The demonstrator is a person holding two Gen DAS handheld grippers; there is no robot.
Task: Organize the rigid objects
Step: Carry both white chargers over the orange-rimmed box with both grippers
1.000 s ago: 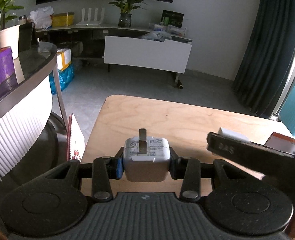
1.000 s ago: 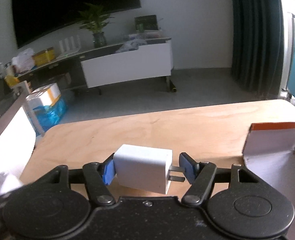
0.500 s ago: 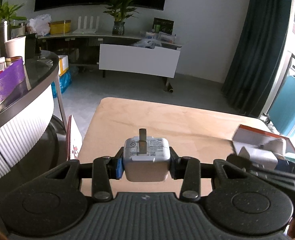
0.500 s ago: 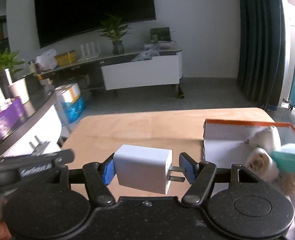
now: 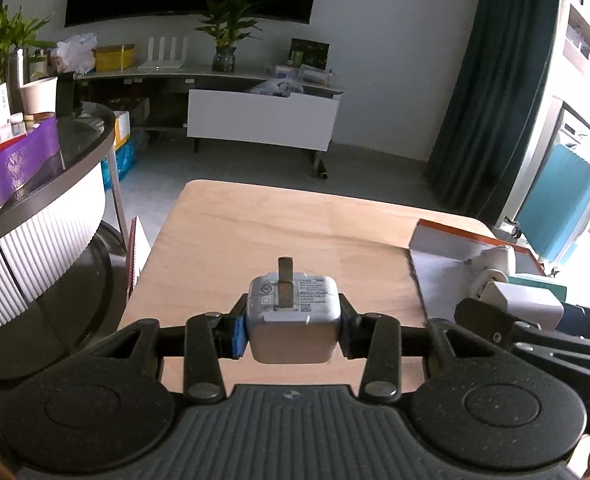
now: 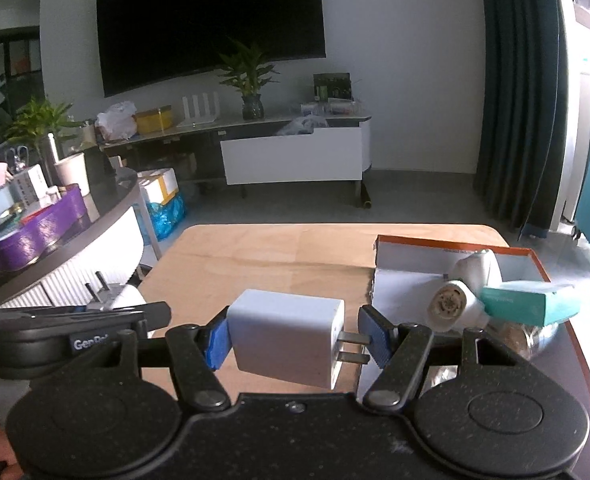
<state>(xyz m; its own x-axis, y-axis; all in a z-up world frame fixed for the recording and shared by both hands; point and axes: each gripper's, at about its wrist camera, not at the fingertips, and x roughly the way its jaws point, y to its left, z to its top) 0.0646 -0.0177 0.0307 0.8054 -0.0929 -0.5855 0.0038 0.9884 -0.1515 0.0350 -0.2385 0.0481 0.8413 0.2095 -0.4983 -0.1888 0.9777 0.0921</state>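
White wall (image 6: 395, 40), black screen (image 6: 207, 20), grey floor (image 5: 255, 164), dark curtain (image 6: 523, 92)

The left claw (image 6: 75, 322) bears the partly hidden lettering "GenRo".

Matt wood table (image 5: 287, 232), glossy white plastic charger (image 6: 285, 342), prob. cardboard box (image 6: 411, 280)

Both grippers clamping, side by side.
Left gripper (image 5: 294, 326) gripping a charger (image 5: 294, 322); right gripper (image 6: 295, 338) pinching another charger (image 6: 287, 342) lengthwise.
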